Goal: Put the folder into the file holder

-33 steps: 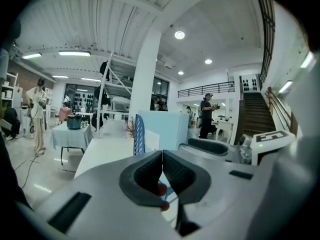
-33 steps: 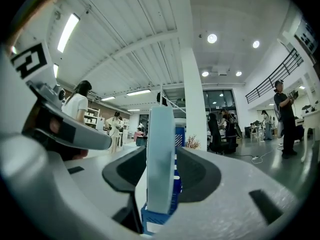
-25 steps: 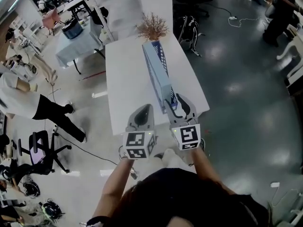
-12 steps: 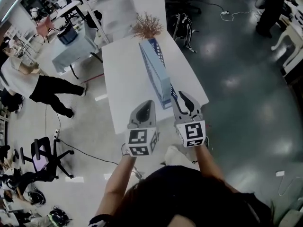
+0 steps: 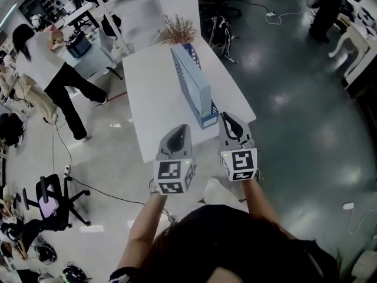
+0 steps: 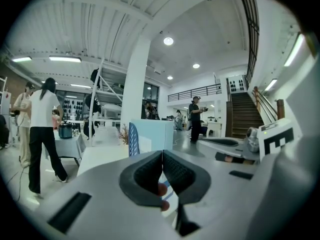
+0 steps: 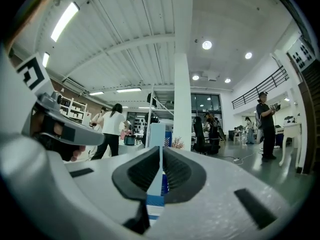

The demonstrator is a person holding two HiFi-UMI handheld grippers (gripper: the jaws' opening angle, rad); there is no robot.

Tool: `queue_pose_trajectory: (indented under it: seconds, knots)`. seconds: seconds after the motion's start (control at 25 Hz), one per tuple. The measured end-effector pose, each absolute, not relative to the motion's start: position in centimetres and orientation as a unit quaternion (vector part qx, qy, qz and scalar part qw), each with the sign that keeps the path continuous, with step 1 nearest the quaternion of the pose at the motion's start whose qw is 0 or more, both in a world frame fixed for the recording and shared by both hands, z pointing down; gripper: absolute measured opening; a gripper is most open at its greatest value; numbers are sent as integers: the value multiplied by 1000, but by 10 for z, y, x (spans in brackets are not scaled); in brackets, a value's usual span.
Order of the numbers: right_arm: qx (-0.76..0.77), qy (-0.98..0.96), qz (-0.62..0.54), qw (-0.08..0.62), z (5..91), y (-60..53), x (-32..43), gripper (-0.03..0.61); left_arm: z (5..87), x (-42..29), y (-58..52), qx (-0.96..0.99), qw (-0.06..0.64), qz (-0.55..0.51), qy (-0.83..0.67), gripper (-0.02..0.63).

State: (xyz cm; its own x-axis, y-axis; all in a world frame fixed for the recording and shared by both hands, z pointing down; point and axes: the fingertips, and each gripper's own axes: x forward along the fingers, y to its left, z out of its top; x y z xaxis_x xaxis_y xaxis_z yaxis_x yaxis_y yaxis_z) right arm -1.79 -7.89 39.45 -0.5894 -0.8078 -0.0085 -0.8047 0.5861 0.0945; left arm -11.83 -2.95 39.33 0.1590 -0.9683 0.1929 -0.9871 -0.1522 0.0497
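fingers (image 6: 145, 176) pressed together on left gripper (image 6: 162, 154); right gripper (image 7: 160, 150) just closed, seemingly empty.

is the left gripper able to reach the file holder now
Probably yes: the file holder stands on the table just ahead and right of the left gripper, with nothing between. Its jaws are shut, so they'd need opening first.

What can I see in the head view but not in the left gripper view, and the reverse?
Only the head view: the black office chair on the floor. Only the left gripper view: the staircase and the ceiling lights. Both: the white table, the blue file holder standing on it, and the dried plant at its far end.
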Motion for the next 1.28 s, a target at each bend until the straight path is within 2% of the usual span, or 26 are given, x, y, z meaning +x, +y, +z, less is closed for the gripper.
queue_pose_trajectory:
  seconds: [1.28]
  knots:
    - [476, -877, -73, -6, 341, 10, 7, 2, 361, -115, 50, 767, 68, 24, -637, 6]
